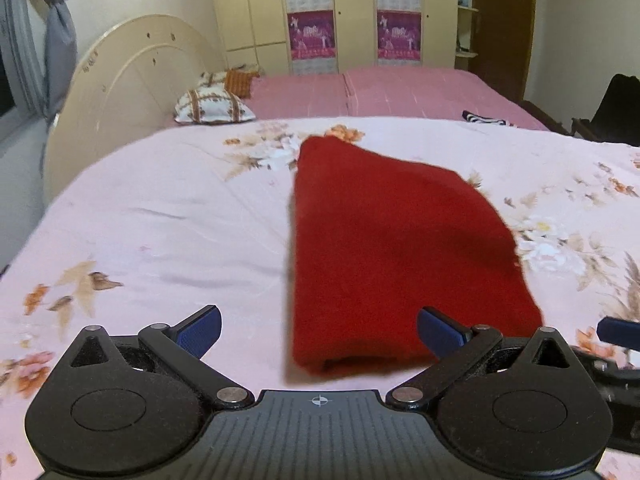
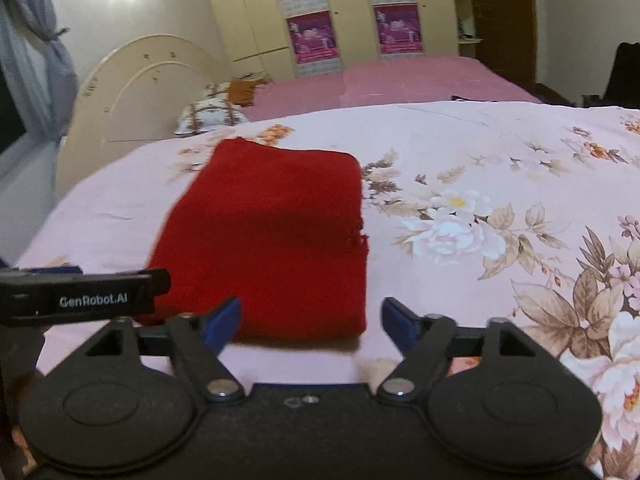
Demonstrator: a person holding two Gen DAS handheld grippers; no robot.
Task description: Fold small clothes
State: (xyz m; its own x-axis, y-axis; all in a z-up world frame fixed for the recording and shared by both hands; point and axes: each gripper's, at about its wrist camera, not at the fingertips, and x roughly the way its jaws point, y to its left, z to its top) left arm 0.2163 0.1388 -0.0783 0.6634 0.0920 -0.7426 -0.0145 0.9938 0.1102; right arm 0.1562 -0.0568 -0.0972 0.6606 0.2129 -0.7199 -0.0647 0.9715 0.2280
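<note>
Both jaws released: left gripper [image 1: 318, 330], right gripper [image 2: 312, 322] near the folded red cloth [image 1: 400, 248] on the bed [image 1: 160, 220]; snagging its near edge risks unfolding it.

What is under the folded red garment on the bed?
The red garment lies flat on the floral bedsheet, which shows all around it. The sheet directly beneath is covered, and so are the garment's inner folded layers.
</note>
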